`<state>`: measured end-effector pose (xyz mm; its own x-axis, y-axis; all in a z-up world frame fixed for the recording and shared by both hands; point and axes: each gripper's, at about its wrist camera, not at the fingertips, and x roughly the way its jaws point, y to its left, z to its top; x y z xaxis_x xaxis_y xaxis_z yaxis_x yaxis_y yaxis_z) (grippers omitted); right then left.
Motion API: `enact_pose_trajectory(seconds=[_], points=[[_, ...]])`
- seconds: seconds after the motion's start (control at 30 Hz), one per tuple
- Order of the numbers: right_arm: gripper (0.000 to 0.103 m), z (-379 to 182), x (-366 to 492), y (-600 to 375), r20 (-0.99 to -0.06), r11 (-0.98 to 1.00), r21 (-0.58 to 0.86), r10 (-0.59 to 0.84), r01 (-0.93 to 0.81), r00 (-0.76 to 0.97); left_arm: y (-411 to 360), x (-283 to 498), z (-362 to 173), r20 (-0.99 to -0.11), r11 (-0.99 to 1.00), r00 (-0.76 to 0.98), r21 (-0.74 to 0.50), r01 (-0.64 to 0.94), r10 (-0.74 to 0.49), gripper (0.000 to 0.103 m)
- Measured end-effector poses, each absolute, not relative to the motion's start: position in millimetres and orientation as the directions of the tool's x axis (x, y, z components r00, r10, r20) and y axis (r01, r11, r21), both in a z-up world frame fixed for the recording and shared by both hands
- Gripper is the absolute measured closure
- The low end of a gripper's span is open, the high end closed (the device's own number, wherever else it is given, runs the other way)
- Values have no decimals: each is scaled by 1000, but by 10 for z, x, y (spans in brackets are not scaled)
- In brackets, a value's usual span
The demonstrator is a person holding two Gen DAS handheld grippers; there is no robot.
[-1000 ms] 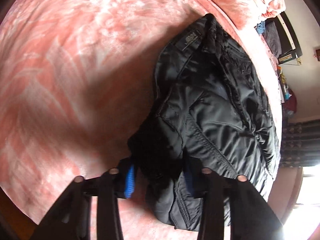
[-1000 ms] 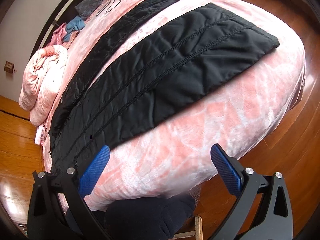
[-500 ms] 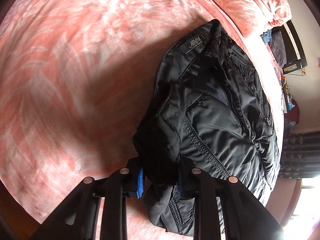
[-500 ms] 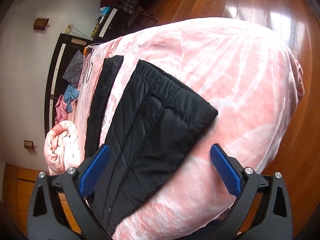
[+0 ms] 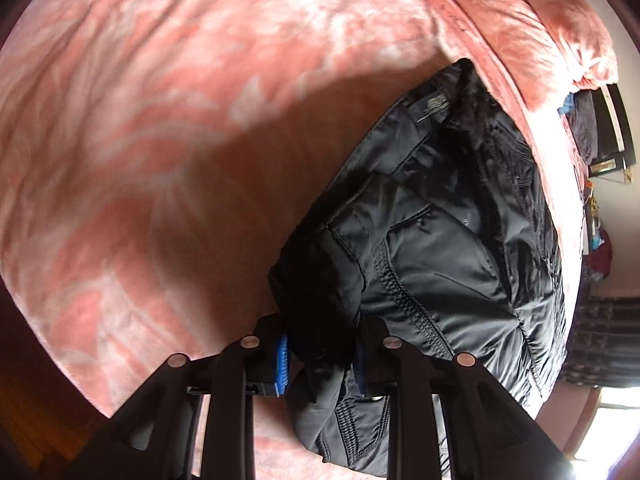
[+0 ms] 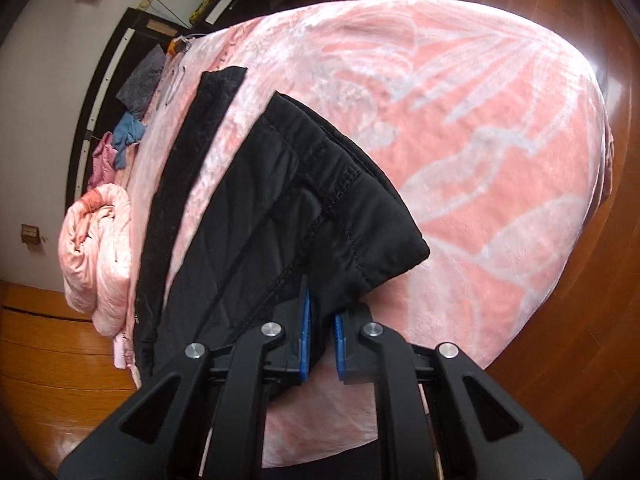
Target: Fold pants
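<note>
**Both ends of the pants pinched; fold about to begin**

Left gripper [image 5: 322, 354]: blue pads nearly together, clamped on a thick bunch of dark cloth at the waist end of the black quilted nylon pants [image 5: 432, 256]. From the jaws the garment runs out toward 1 o'clock in the left wrist view: zipper seam, pocket stitching, a small woven label near the far edge. Some cloth sags below the pads at 6 o'clock.

Right gripper [image 6: 320, 338]: jaws closing, the hem corner of one pant leg [image 6: 304, 208] between the blue pads, which look to be pressing on it already (only a narrow sliver of gap shows). That leg stretches away toward 11 o'clock; the second leg [image 6: 188, 152] lies flat beside it, a strip of bedding between them.

Surroundings: the pants lie on a pink plush blanket with pale leaf pattern [image 6: 460, 120] covering a bed. A rolled pink quilt [image 6: 96, 248] sits at 9 o'clock in the right wrist view, loose clothes beyond it, wooden floor all round.

Step in hand, as I judge it: securing grips at waist and hem before folding. Nothing is folded yet.

Next move likely calls for lifting the hem clear of the blanket and carrying it over toward the waist, or laying one leg onto the other first. Watch that only one leg is held at the hem.
</note>
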<state>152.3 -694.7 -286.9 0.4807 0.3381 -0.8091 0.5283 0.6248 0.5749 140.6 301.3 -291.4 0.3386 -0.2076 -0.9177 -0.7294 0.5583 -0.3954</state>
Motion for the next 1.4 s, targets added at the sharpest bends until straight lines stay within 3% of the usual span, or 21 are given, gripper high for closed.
enact_pose_trajectory(seconds=[0.1, 0.13, 0.17, 0.2, 0.23, 0.3, 0.4, 0.43, 0.47, 0.53, 0.73, 1.03, 1.07, 1.1, 1.13, 1.2, 1.4], points=[[86, -2881, 1513, -6907, -836, 663, 535, 325, 524, 443, 2979, 1422, -2907, -918, 568, 339, -393, -723, -204, 73], [72, -2824, 1516, -6891, -840, 676, 529, 327, 514, 433, 2974, 1428, -2843, -922, 596, 332, -382, -706, -198, 65], [44, -2744, 1499, -6888, -839, 685, 528, 331, 502, 431, 2978, 1436, -2757, -927, 626, 328, -366, -688, -182, 58], [36, -2626, 1483, -6888, -849, 708, 506, 308, 492, 430, 2988, 1423, -2630, -933, 667, 329, -339, -663, -148, 43], [33, -2493, 1463, -6891, -863, 746, 469, 272, 473, 426, 3009, 1414, -2517, -932, 693, 341, -325, -644, -121, 32], [33, -2309, 1498, -6896, -889, 803, 400, 223, 441, 400, 3105, 1457, -2213, -917, 739, 395, -309, -599, -64, 22], [32, -2052, 1703, -6839, -891, 853, 373, 219, 366, 398, 3261, 1782, -1869, -882, 788, 464, -343, -512, -83, 10], [29, -1977, 1827, -6796, -884, 861, 387, 244, 331, 399, 3302, 1973, -1775, -870, 808, 481, -360, -467, -109, 7], [19, -1912, 1982, -6724, -873, 863, 410, 277, 296, 402, 3306, 2175, -1707, -860, 827, 491, -373, -420, -139, 4], [11, -1834, 2319, -6579, -856, 863, 442, 323, 246, 405, 3287, 2675, -1666, -861, 873, 477, -361, -329, -176, 4], [11, -1926, 3339, -6153, -839, 852, 490, 404, 185, 364, 3324, 3826, -2121, -893, 898, 382, -353, -261, -240, 4], [11, -2195, 4447, -5913, -836, 850, 504, 436, 153, 334, 3317, 4369, -2910, -894, 870, 272, -424, -252, -357, 8], [11, -2217, 4555, -5928, -840, 854, 498, 433, 148, 328, 3290, 4384, -2908, -898, 882, 273, -409, -234, -345, 10], [11, -2231, 4662, -5945, -845, 861, 489, 428, 140, 321, 3270, 4384, -2890, -905, 894, 277, -388, -224, -323, 25], [11, -2240, 4793, -5982, -854, 871, 472, 414, 134, 315, 3265, 4379, -2872, -907, 897, 279, -380, -224, -314, 48], [11, -2254, 5011, -6066, -864, 884, 451, 396, 126, 311, 3287, 4372, -2862, -901, 887, 284, -398, -233, -329, 58], [11, -2352, 5796, -6508, -897, 902, 398, 346, 165, 275, 3300, 4375, -2860, -912, 903, 269, -371, -215, -311, 70]])
